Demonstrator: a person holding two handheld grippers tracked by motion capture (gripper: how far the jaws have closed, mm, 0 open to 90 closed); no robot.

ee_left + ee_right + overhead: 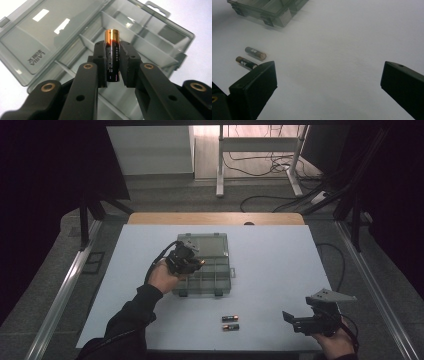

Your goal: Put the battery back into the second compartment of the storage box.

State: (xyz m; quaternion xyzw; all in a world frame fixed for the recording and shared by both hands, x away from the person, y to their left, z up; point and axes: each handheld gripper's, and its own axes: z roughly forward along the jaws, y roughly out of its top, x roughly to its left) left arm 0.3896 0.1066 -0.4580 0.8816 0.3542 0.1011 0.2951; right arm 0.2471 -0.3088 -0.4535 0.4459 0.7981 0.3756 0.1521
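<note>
Left gripper (pixel 113 65) pinches a battery (pixel 112 55) upright over the open box (pixel 216 270) mid-surface. Lower into one compartment before release. Right gripper (pixel 328 82) spread, near the surface's front right corner; two batteries (pixel 230 322) wait at the front edge.
</note>
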